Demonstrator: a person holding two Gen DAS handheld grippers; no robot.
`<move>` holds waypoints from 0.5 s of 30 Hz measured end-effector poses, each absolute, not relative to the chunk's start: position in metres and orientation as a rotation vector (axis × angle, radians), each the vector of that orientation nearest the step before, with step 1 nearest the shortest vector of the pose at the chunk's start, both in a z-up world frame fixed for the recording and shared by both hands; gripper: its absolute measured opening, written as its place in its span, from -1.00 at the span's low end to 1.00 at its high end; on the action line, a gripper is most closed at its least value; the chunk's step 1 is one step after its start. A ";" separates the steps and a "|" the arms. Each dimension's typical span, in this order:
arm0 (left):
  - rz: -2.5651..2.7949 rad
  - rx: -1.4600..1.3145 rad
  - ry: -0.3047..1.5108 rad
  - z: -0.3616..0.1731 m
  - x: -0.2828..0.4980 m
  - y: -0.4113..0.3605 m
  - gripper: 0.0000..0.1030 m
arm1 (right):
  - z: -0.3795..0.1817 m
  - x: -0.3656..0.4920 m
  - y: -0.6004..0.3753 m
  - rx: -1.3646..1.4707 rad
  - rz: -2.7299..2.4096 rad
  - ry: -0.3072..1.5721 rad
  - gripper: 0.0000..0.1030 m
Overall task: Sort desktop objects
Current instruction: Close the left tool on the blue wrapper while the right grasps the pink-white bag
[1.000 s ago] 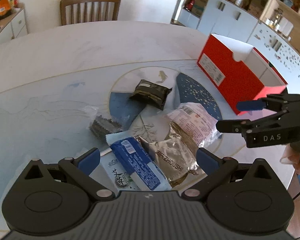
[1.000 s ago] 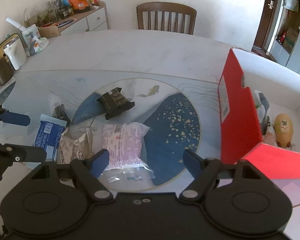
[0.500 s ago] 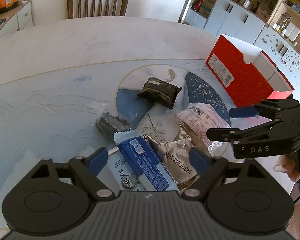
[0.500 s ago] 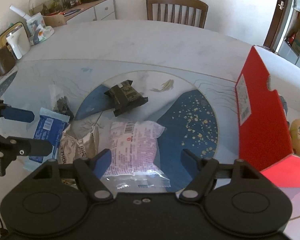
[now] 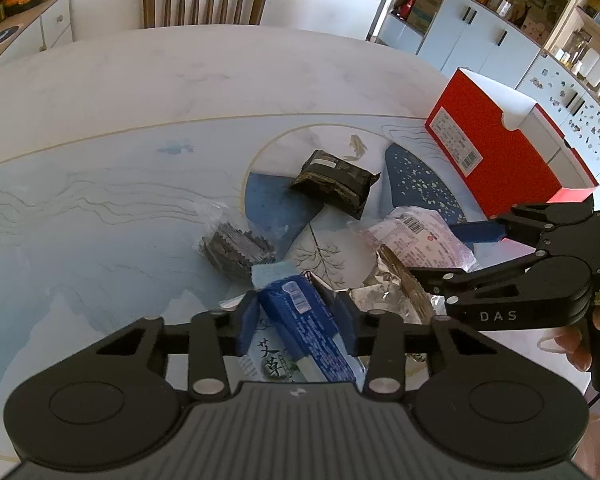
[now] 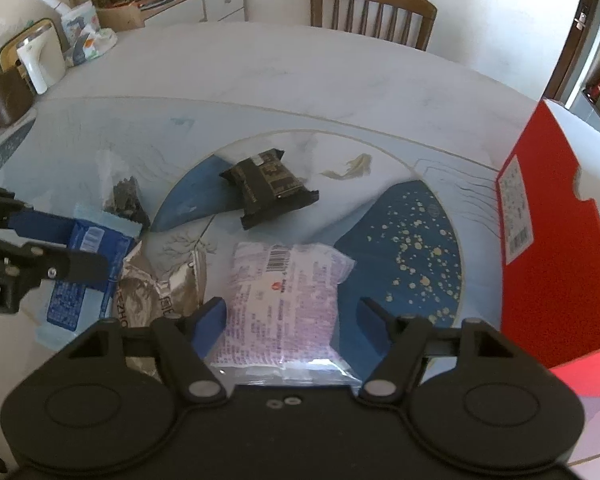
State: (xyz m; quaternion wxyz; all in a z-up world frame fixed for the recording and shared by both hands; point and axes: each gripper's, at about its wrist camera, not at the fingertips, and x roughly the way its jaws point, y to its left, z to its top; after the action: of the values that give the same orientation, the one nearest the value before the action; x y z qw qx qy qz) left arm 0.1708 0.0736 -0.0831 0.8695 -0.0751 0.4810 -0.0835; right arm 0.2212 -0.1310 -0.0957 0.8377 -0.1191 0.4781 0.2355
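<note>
We had the blue snack packet (image 5: pixel 306 334) between the pads of our left gripper (image 5: pixel 296 322), whose jaws had just been closing in from wide; the pads now stood tight against the packet's two long sides, gripping it where it lay on the table's painted glass top (image 5: pixel 100 216), over a pale sachet printed with characters (image 5: pixel 274 362). Our right gripper (image 6: pixel 292 316) straddled the pink-and-white sealed pouch (image 6: pixel 284 296), its jaws about half open and just narrowing, with a gap left on each side, so nothing was held there yet.

Beside these lay a crumpled silver foil bag (image 6: pixel 160 284), a clear bag of dark pieces (image 5: pixel 236 246) and, farther off, a dark wrapped pack (image 5: pixel 334 184). The open red box (image 5: pixel 496 152) stood to the right.

We judged this the pick-up step, both hands at once. The next move called for closing the right jaws onto the pouch, then lifting both items clear without dragging the foil bag, presumably toward the box.
</note>
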 end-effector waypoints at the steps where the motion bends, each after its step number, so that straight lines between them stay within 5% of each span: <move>1: -0.177 -0.152 1.006 -0.083 0.171 0.073 -0.38 | -0.096 0.221 -0.130 -0.252 0.504 1.015 0.22; 6: -0.190 -0.164 1.008 -0.083 0.172 0.073 -0.66 | -0.096 0.220 -0.128 -0.256 0.510 1.018 0.09; 15: -0.201 -0.214 1.015 -0.083 0.173 0.077 -0.72 | -0.093 0.219 -0.131 -0.243 0.509 1.020 -0.04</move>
State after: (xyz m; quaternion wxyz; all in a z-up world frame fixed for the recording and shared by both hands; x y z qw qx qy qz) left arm 0.1730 0.0772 -0.0828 0.8637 -0.1022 0.4841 -0.0961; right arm 0.2191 -0.1307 -0.0930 0.8350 -0.1145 0.4816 0.2402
